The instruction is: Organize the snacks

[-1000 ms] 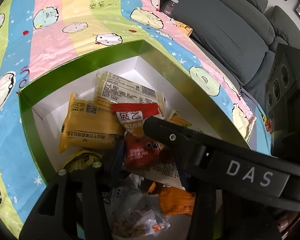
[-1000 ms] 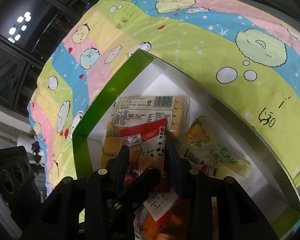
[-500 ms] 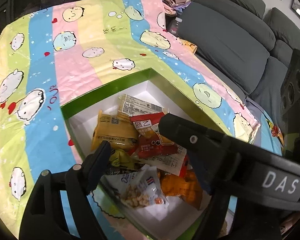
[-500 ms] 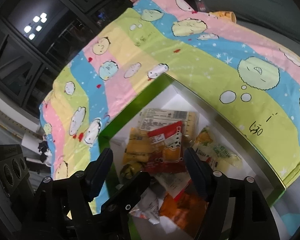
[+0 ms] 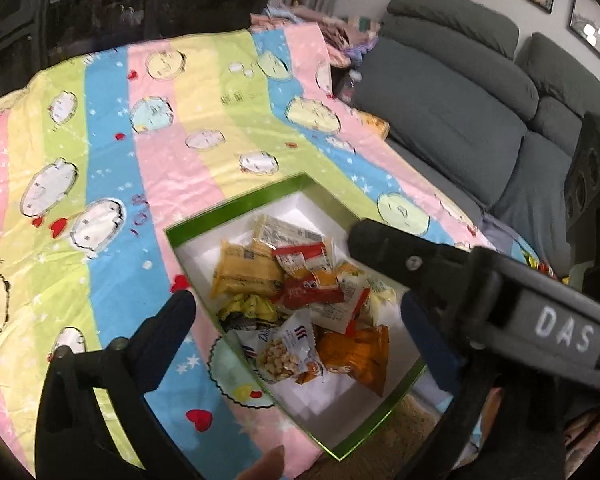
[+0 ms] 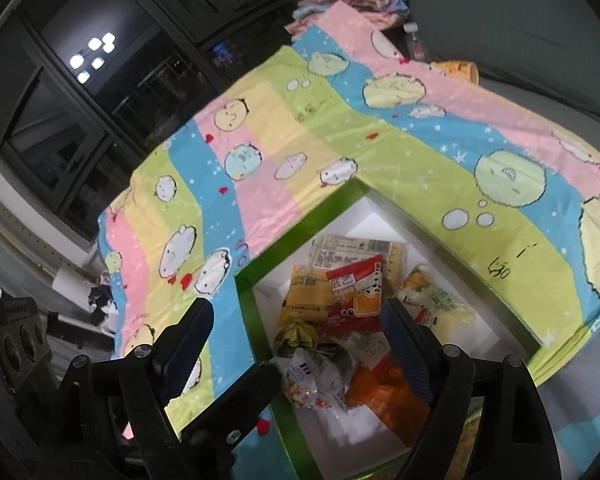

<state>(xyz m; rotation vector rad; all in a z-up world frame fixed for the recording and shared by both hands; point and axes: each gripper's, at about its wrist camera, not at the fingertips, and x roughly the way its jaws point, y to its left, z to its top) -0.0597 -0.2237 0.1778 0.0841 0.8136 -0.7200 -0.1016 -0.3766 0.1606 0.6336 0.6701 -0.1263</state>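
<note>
A green box (image 5: 228, 208) with a white inside lies on the striped cartoon blanket (image 5: 140, 160). It holds several snacks: a yellow packet (image 5: 246, 274), a red packet (image 5: 308, 280), a white peanut bag (image 5: 288, 344) and an orange bag (image 5: 356, 352). My left gripper (image 5: 296, 304) hovers above the box, its jaws opening with nothing held between them. In the right wrist view the same box (image 6: 300, 236) shows the red packet (image 6: 356, 292) and a green-yellow packet (image 6: 436, 300). My right gripper (image 6: 296, 308) hangs over them, jaws opening, nothing gripped.
A grey sofa (image 5: 440, 100) runs along the blanket's far right side. A yellow cup (image 6: 456, 70) and a small bottle (image 6: 414, 44) stand by the blanket's far edge. Dark windows (image 6: 80, 60) lie behind. A person's fingertip (image 5: 268, 460) shows at the bottom.
Both grippers have risen and drawn back from the box, and their jaws have spread wide. The right gripper let go of a small packet, which now lies among the snacks.
</note>
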